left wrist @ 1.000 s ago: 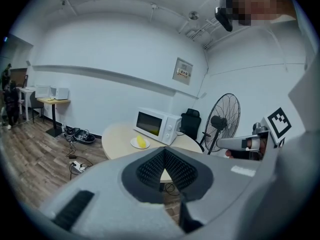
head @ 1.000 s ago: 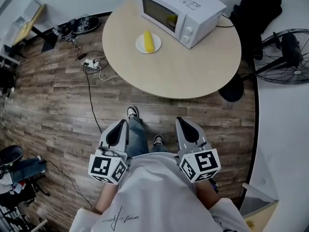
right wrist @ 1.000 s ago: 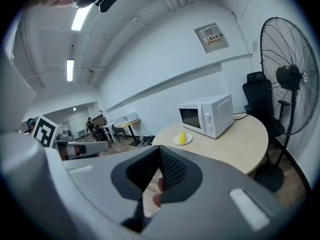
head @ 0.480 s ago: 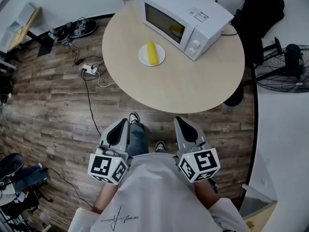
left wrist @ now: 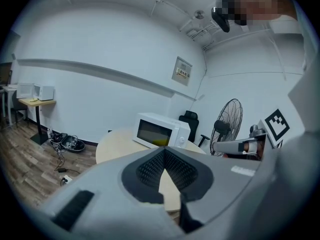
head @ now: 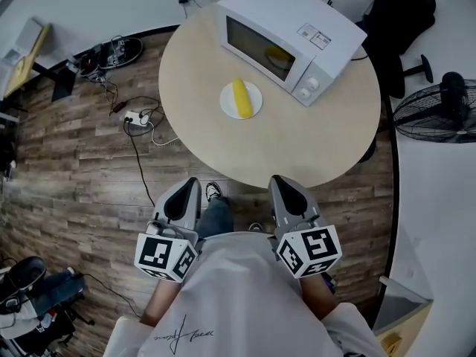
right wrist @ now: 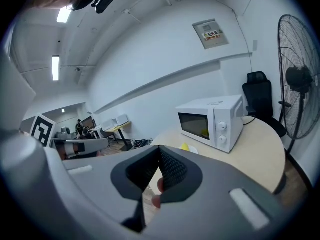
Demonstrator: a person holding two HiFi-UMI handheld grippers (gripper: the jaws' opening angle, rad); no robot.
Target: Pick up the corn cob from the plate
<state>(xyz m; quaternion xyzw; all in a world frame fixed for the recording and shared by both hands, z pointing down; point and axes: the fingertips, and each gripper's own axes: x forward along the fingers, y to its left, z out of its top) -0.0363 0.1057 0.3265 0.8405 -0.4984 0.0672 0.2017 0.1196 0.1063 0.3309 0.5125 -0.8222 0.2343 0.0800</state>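
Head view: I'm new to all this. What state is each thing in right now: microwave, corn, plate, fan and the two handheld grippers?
Microwave: door shut, something yellow inside.
Corn cob: lying on the plate, untouched.
Plate: flat on the table, in front of the microwave.
Left gripper: shut, empty, far from the corn cob.
Right gripper: shut, empty, far from the corn cob.
Fan: upright on the floor.

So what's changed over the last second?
The person has stepped toward the table, so the plate and corn cob show nearer in the head view. Nothing taken or let go. Left gripper and right gripper stay shut and empty near the waist; the corn cob still lies on the plate.
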